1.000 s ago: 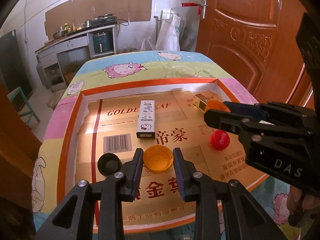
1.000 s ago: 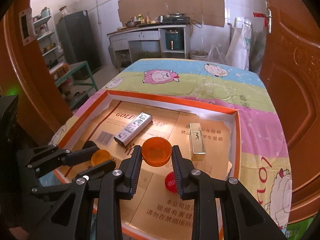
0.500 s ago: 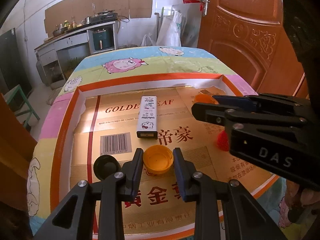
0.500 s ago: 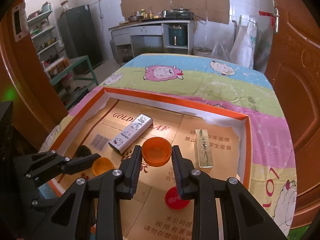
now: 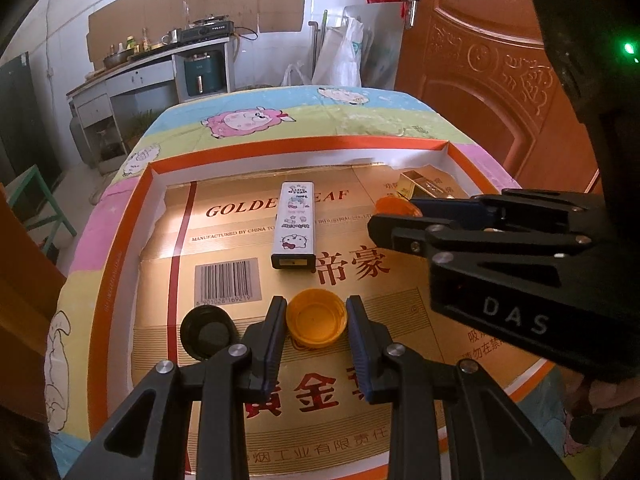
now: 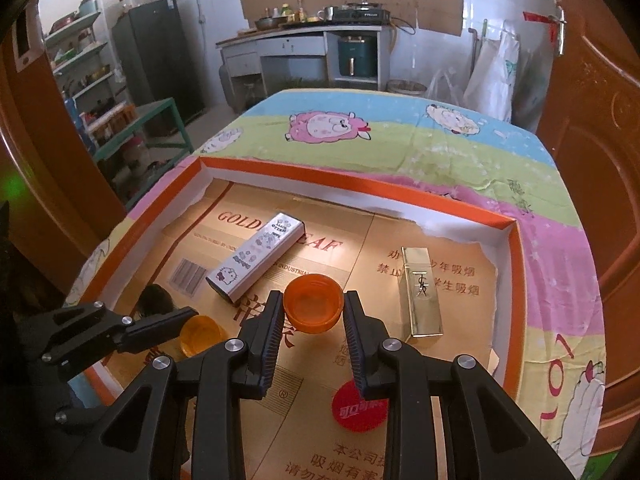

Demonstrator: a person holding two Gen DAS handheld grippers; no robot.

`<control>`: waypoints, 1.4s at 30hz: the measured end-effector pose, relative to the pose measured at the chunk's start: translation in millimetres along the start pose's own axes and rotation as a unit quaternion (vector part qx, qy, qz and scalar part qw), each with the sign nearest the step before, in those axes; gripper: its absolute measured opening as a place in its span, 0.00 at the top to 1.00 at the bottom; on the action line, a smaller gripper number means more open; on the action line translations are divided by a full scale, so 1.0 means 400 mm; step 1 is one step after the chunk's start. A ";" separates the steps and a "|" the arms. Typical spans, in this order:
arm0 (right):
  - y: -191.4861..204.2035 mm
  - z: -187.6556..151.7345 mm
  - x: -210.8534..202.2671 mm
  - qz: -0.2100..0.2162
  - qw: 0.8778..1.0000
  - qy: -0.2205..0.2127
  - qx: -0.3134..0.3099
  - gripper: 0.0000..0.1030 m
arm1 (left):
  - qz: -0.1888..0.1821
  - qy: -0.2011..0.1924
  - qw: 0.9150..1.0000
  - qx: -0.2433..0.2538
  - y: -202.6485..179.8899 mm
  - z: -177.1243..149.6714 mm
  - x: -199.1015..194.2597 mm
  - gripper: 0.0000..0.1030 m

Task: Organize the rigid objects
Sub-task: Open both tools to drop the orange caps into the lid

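Left wrist view: the left gripper (image 5: 316, 322) has its 2 fingers (image 5: 273, 332) clamped on a yellow cap (image 5: 317, 317), open side up, pads pressing its rim on both sides. The cap sits low over the cardboard (image 5: 224, 216) that lines an orange-edged tray (image 5: 132, 216). A black cap (image 5: 208, 331) lies just left of the gripper. Farther in, a white box (image 5: 294, 226) with cartoon prints lies flat on the cardboard. The right gripper (image 5: 394, 216) reaches in from the right with an orange cap (image 5: 394, 205) at its tips; a gold box (image 5: 420, 184) lies behind it near the tray's far corner.

Right wrist view: the right gripper (image 6: 313, 312) is closed on the orange cap (image 6: 313, 309), its 2 fingers (image 6: 270, 332) gripping the sides, the cap's open side tilted up. The white box (image 6: 256, 262) lies slantwise to the left, the gold box (image 6: 420, 292) to the right, apart from each other. A red cap (image 6: 360, 408) lies flat on the cardboard (image 6: 360, 248) under the right finger. The left gripper (image 6: 188, 322) enters from the left, holding the yellow cap (image 6: 200, 334); the black cap (image 6: 156, 298) is just behind it. The tray (image 6: 360, 190) rests on a sheet (image 6: 400, 148) printed with sheep.
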State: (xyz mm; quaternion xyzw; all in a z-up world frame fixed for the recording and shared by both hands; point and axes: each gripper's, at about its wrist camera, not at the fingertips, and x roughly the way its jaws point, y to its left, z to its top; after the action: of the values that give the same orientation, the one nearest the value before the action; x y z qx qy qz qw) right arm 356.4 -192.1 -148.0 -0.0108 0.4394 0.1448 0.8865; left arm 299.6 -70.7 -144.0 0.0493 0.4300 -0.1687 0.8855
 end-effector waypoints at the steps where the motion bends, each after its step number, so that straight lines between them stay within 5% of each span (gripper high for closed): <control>1: 0.000 -0.001 0.005 -0.002 1.000 0.003 0.000 0.71 | 0.000 0.000 1.000 0.000 0.001 0.000 0.000 0.70; 12: -0.003 -0.007 0.030 -0.010 1.000 0.021 0.005 0.69 | 0.000 -0.001 1.000 0.001 0.000 0.001 0.003 0.70; 19: -0.017 -0.009 0.003 -0.004 1.000 0.005 0.027 0.56 | 0.004 -0.028 1.000 0.003 -0.001 0.003 -0.038 0.69; 24: -0.020 -0.014 -0.048 -0.005 0.999 -0.014 0.041 0.51 | 0.009 -0.043 0.999 -0.001 0.008 0.001 -0.076 0.41; 27: -0.021 -0.026 -0.075 -0.007 0.999 -0.018 0.049 0.43 | 0.013 -0.050 0.999 -0.008 0.018 -0.009 -0.100 0.41; 42: 0.018 -0.131 -0.240 -0.018 0.996 -0.038 0.079 0.33 | 0.014 -0.075 0.997 -0.018 0.025 -0.083 -0.249 0.41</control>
State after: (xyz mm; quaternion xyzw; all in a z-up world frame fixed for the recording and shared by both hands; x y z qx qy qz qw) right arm 259.0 -216.7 -104.5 0.0569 0.4148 0.0942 0.9032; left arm 221.1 -28.0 -87.8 0.0265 0.3643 -0.1515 0.9185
